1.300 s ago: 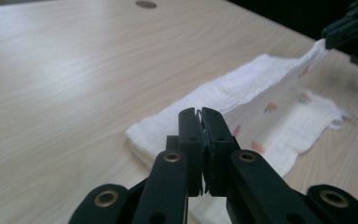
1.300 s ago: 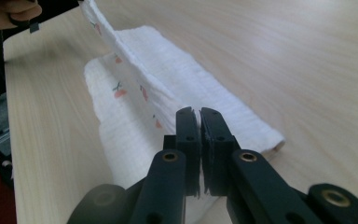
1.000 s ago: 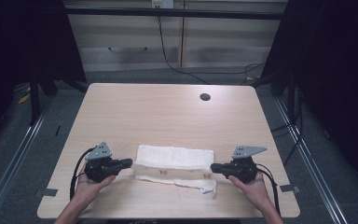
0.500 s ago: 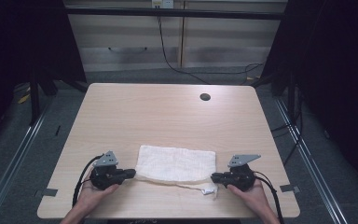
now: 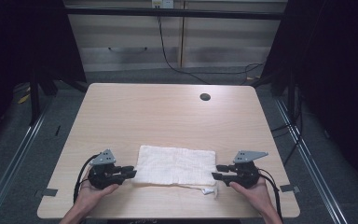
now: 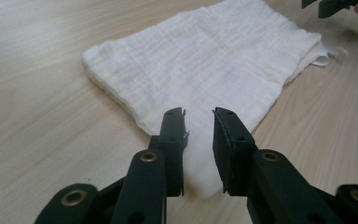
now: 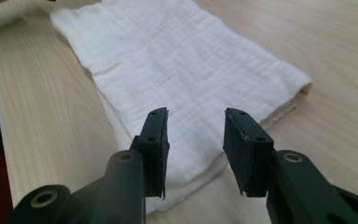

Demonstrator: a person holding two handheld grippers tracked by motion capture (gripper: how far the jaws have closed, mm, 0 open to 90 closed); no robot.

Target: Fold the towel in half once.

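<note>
At the bottom of the high view a person's two hands each hold a gripper low over the near part of the table (image 5: pixel 121 112). The left gripper (image 5: pixel 129 171) sits at the lower left, just at the left end of a folded white cloth (image 5: pixel 175 164); the right gripper (image 5: pixel 218 171) sits at the lower right, at the cloth's right end. Both point inward toward each other, probably so that each can work one short end of the cloth.

In the left gripper view the jaws stand apart with a narrow gap, and the cloth's near corner lies between and under them; they are not clamped on it. In the right gripper view the jaws stand wider apart over the other end, the fabric under the gap and nothing pinched.

The cloth lies flat in the lower middle of the high view, folded into a long rectangle of several layers. A loose tag or corner (image 5: pixel 209 190) sticks out from under its near right edge.

Farther up, the tabletop is bare wood, with a small dark round hole (image 5: pixel 205 97) toward the upper right. Nothing stands between the grippers and the cloth. Beyond the table, at the top of the frame, are pale cabinet fronts (image 5: pixel 177 42) with a black cable (image 5: pixel 168 56) hanging across them, and dark curtains at both sides.
</note>
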